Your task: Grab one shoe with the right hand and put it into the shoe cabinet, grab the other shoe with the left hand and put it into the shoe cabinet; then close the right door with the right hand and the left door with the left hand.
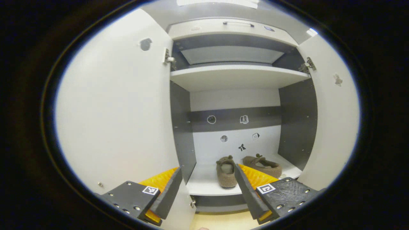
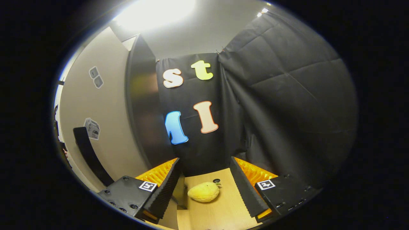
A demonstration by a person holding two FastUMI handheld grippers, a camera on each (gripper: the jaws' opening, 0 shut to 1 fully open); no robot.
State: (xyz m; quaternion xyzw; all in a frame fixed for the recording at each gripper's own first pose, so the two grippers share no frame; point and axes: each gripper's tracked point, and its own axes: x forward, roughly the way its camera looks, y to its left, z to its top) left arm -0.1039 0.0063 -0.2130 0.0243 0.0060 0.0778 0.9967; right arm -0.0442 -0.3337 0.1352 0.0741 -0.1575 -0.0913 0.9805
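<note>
Two brown fuzzy shoes sit side by side on the bottom shelf [image 1: 207, 187] of the open shoe cabinet: one shoe [image 1: 226, 175] points toward me, the other shoe [image 1: 263, 165] lies angled to its right. The left door [image 1: 118, 118] and the right door [image 1: 332, 127] both stand open. My left gripper [image 1: 207, 191] is open in front of the shelf, nothing between its fingers. In the right gripper view, my right gripper [image 2: 204, 188] is open and holds nothing, facing the booth wall beside the outer face of a cabinet door [image 2: 96, 127].
An upper shelf [image 1: 236, 76] and a drawer with a handle [image 1: 238, 24] sit above the shoes. In the right gripper view, a yellow plush toy [image 2: 204, 192] lies on the wooden floor [image 2: 217, 214] between the fingers' line of sight, near the black cloth wall.
</note>
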